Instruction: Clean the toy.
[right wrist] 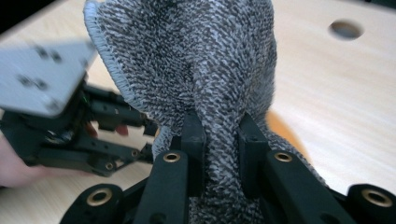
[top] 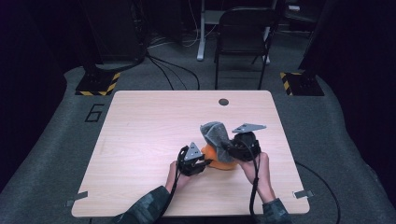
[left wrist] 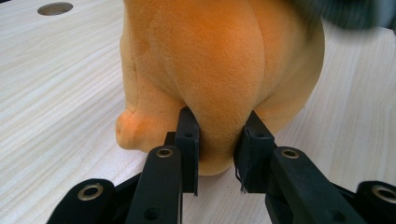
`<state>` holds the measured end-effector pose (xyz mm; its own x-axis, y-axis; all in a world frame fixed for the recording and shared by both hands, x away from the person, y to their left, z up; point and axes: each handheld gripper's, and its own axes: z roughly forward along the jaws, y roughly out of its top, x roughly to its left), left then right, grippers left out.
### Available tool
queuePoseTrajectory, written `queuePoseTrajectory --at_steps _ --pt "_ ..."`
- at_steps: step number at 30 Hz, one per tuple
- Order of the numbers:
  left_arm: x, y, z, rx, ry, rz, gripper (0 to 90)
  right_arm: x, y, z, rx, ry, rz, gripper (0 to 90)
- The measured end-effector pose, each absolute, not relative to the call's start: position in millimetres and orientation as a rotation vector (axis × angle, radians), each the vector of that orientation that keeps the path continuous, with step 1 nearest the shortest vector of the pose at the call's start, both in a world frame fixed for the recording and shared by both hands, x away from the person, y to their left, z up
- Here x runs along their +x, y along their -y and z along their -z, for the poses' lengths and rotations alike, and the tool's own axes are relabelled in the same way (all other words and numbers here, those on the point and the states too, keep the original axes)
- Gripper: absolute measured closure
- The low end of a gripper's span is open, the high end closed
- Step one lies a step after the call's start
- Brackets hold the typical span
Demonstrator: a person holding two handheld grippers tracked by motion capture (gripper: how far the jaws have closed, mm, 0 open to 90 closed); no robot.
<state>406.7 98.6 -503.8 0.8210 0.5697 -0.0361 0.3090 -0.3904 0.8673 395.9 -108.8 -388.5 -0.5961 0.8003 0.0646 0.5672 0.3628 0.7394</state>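
Item: orange plush toy (left wrist: 219, 70), on the table (top: 140, 140) at about 5 o'clock from its centre, partly under a grey knitted cloth (right wrist: 210, 70).

Left gripper (left wrist: 217, 147): jaws pinched on a fold of the plush at its 6 o'clock edge.

Right gripper (right wrist: 220, 140): jaws clamped on a bunched fold of the cloth, held above the toy.

Risks, judged: the left pinch is shallow, so the plush may slip free under a pull; the cloth may catch on the toy and drag it.
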Motion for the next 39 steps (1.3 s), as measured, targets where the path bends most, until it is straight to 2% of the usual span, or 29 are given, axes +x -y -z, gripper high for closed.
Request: queuePoseTrajectory --at_steps 4,25,39 --pt "407.8 -99.7 504.5 2.014 -0.657 -0.324 73.2 403.0 97.8 410.1 1.224 -2.333 -0.992 77.2" --pt "408.5 -99.1 503.8 2.019 -0.661 -0.326 72.9 406.4 103.0 413.6 1.22 -2.324 -0.984 76.8" --pt "408.1 -98.7 503.2 2.016 -0.677 -0.302 73.0 407.8 129.1 416.1 1.307 -2.29 -0.923 76.6"
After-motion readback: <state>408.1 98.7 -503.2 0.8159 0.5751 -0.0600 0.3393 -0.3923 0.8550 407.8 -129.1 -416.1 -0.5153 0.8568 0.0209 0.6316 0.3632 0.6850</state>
